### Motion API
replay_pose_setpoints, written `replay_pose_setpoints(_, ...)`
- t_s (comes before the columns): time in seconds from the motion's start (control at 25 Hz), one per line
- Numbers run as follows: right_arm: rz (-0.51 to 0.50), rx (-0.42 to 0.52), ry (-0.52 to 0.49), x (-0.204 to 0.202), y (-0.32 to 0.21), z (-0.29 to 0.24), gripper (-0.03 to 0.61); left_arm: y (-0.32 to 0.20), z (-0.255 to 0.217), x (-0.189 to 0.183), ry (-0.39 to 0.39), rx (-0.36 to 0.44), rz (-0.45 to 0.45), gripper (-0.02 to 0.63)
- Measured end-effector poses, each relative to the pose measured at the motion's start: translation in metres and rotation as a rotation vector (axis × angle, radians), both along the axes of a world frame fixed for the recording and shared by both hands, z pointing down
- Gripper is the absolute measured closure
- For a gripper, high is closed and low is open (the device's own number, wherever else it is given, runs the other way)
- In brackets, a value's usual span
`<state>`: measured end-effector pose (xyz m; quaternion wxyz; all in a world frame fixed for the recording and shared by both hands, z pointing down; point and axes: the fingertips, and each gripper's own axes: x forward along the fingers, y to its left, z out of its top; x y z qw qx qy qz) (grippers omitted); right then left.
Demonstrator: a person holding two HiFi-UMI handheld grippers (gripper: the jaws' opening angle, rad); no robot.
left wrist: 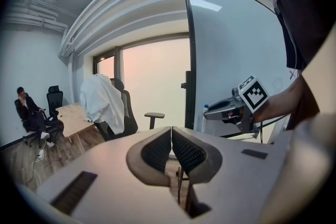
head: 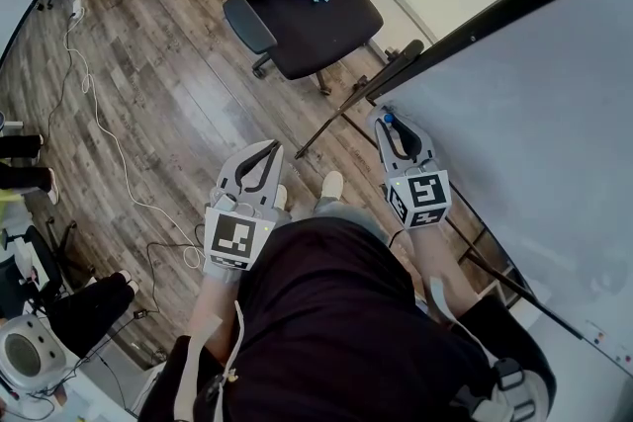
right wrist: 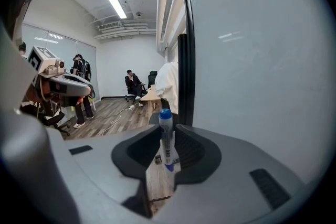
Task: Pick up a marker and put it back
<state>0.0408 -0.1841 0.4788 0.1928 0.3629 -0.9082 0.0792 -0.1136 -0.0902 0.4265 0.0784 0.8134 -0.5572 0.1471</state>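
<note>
Pinched between the jaws of the right tool (right wrist: 167, 135): a slim marker (right wrist: 166, 144), white barrel with blue print and a blue cap. Stands upright in the right gripper view, cap clear above the dark pads and barrel gripped lower down. Shows in the head view only as a blue dot at the tool's tip, at 12 o'clock from the marker cube (head: 423, 196) and just beside the lower edge of the whiteboard (head: 534, 133).

Held out in front of the body at about the same height: the right tool angled toward 11 o'clock along the board's edge, and the left tool (left wrist: 171, 136) at its 9 o'clock, well apart. Closed tip to tip on the left, ribbed pads meeting with nothing between them.

Underfoot, a wood-plank floor (head: 148, 104) with a white cable (head: 99, 138) trailing over it. At 12 o'clock in the head view, a black office chair (head: 312, 10). Beyond the left tool, a wooden desk (left wrist: 73, 115), another chair draped in white cloth (left wrist: 102, 102), and a seated person (left wrist: 29, 113) at 9 o'clock. Overhead in the right gripper view, a long ceiling light (right wrist: 116, 1).
</note>
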Motion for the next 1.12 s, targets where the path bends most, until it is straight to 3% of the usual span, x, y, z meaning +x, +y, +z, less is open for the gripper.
replay_pose_setpoints(0.48,0.047,0.022,-0.011,0.007,0.006,-0.013,0.492,-0.003,-0.002,0.004,0.008,0.019,0.054,0.604)
replay_pose_setpoints(1.12,0.2,0.074,-0.035,0.039,0.03,-0.046,0.491,-0.014,-0.012,0.03,0.018,0.07,0.226,0.604)
